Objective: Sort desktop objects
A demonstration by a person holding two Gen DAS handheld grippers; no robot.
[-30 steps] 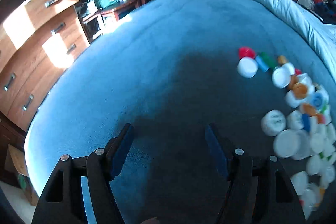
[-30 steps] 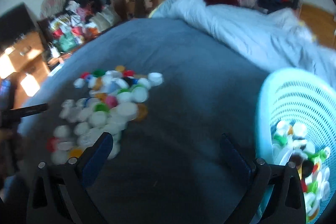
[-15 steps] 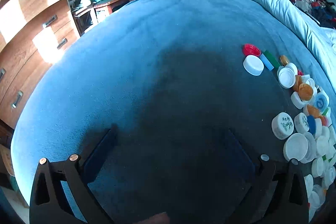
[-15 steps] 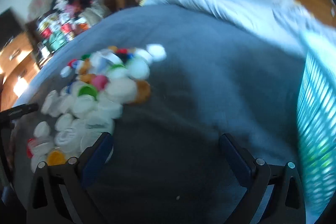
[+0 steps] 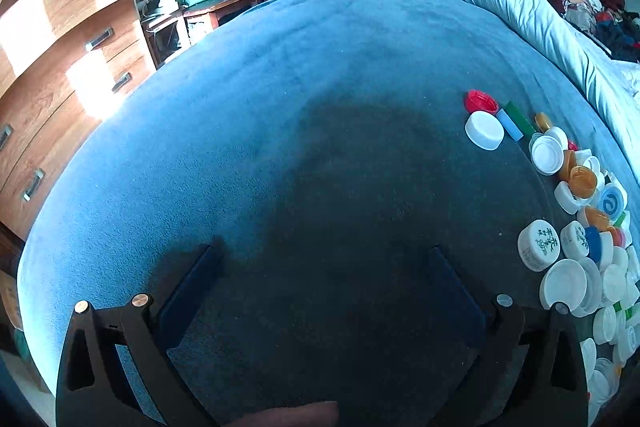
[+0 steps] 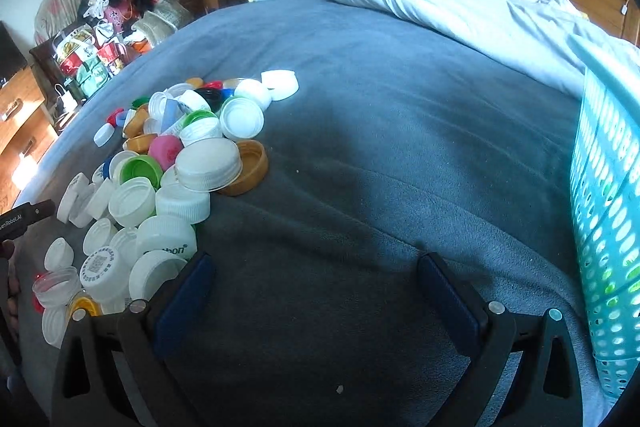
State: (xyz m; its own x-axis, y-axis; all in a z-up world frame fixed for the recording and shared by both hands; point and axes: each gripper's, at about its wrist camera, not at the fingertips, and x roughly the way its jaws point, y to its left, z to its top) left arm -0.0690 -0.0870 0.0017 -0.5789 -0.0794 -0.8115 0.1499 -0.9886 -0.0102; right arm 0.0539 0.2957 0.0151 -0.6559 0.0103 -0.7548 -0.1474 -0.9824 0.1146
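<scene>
Caps point(image 6: 168, 179) lie heaped on the blue blanket point(image 6: 380, 131) of the bed, and I take that heap as my landmark. From my right wrist camera its long axis runs from the near left corner up and away toward a lone white cap point(image 6: 280, 84) at its far tip. Most caps are round, ribbed white plastic, some mouth-up, some on edge; a wide smooth white lid point(image 6: 209, 164) leans on an open amber cap point(image 6: 248, 167), with a pink cap point(image 6: 165, 151) and a green-rimmed one point(image 6: 141, 169) just beside it.

My right gripper point(image 6: 312, 263) has its fingers spread wide with nothing but fuzzy blanket between them; its left finger point(image 6: 188, 287) sits just beside the heap's near edge, whether touching I cannot tell. Well apart to the right of the heap stands a turquoise perforated plastic basket point(image 6: 608, 211).

My left gripper point(image 5: 324, 255) has just been opening and now stands fully apart, empty, over bare blanket left of the heap. From this side the heap's edge point(image 5: 576, 211) shows as a curved band, a red cap point(image 5: 480, 101) and a flat white one point(image 5: 484, 130) at its far end. Beyond, a pale rumpled quilt point(image 5: 520, 3) lies along the bed, and wooden drawers point(image 5: 68, 39) stand off to the left.
</scene>
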